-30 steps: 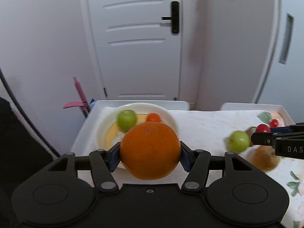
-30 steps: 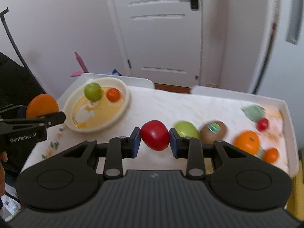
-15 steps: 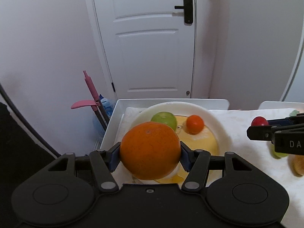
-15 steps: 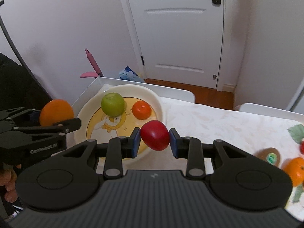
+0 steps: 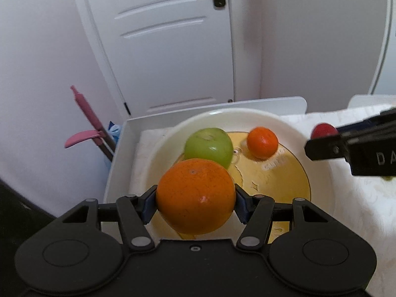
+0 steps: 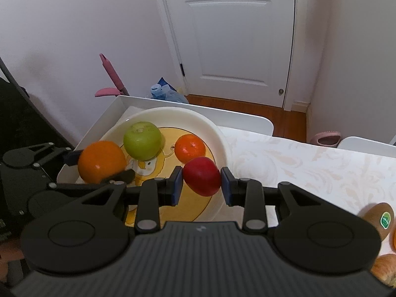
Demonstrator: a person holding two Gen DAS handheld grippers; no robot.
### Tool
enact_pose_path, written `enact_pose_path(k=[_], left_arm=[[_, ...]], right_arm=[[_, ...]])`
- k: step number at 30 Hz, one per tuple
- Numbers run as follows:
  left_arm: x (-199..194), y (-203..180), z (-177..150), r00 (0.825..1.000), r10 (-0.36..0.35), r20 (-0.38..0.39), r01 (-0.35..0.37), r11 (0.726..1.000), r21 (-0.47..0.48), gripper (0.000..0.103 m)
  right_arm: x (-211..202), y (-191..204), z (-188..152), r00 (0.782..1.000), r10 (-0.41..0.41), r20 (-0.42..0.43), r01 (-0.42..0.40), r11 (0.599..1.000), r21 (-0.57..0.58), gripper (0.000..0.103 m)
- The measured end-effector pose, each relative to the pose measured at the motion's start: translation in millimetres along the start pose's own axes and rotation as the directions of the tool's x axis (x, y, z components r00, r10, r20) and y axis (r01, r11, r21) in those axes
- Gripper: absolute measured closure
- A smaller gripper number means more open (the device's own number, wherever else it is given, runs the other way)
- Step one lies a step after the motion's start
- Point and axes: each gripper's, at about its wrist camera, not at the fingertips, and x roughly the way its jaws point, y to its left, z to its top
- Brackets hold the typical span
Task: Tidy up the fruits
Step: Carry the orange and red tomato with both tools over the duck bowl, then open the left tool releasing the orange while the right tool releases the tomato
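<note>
Left tongs (image 5: 195,204) clamp orange (image 5: 195,195) above plate (image 5: 319,173).

white panelled door (image 6: 237,37), pale walls (image 6: 74,24), wooden floor (image 6: 235,104).

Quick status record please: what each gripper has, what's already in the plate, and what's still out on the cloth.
left gripper: shut on large orange, over plate's near-left part
right gripper: shut on red fruit, over plate's right rim
plate: holds green apple and small orange
on cloth: kiwi with sticker; others cropped at the edge

Cream plate (image 6: 220,133) with yellow cartoon print; red fruit (image 6: 201,175)
</note>
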Motion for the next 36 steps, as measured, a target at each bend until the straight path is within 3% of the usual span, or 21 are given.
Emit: enact_pose_path(k=[6,7,9,10,17,26,31,32,34,36], left_arm=[[4.8,-7.3,-1.9,1.000,-0.003,-0.025,0.004,0.999,0.036,0.035],[2.1,-7.8,-1.9,1.000,-0.006,-0.013,0.006,0.999,0.039,0.030],[-4.6,-7.8,-0.7,1.000,-0.013,0.013,0.012,0.999,0.040,0.003],[-8.5,-7.0,-0.3,1.000,-0.019,0.025,0.018,0.999,0.036,0.001],[-26.0,-2.4,-6.5,1.000,-0.026,-0.003,0.026,0.999,-0.021,0.001],[-42.0,4.0,-28.2,0.998,-0.023,-0.051,0.016,0.992,-0.124,0.001],[-46.5,8.4,-34.6,0.998,-0.017,-0.058,0.008,0.989,-0.149,0.001],[-46.9,9.3,-35.1,0.998,-0.015,-0.058,0.006,0.988,-0.154,0.001],[-47.9,9.7,-36.3,0.998,-0.013,-0.058,0.004,0.987,-0.160,0.001],[-49.3,9.5,-36.9,0.998,-0.010,-0.059,0.001,0.987,-0.159,0.001]], right_arm=[[1.5,-1.7,1.4,1.000,-0.004,-0.003,0.004,1.000,0.004,0.056],[0.9,-2.3,1.7,1.000,-0.003,-0.003,0.003,1.000,0.003,0.056],[-0.6,-2.2,3.1,1.000,-0.002,-0.002,0.002,1.000,0.000,0.056],[-1.5,-2.5,3.7,1.000,-0.001,-0.002,0.001,1.000,-0.002,0.056],[-3.5,-2.2,6.1,0.999,0.035,-0.016,-0.036,0.999,-0.040,0.056],[23.1,10.8,2.1,0.995,0.087,-0.058,-0.095,0.982,-0.160,0.056],[30.3,12.2,0.2,0.991,0.112,-0.069,-0.121,0.981,-0.152,0.055],[31.0,12.5,-1.1,0.991,0.112,-0.071,-0.122,0.980,-0.158,0.054],[31.3,16.0,-2.8,0.993,0.099,-0.064,-0.109,0.977,-0.184,0.040],[30.5,19.0,-3.1,0.996,0.071,-0.055,-0.081,0.978,-0.193,0.005]])
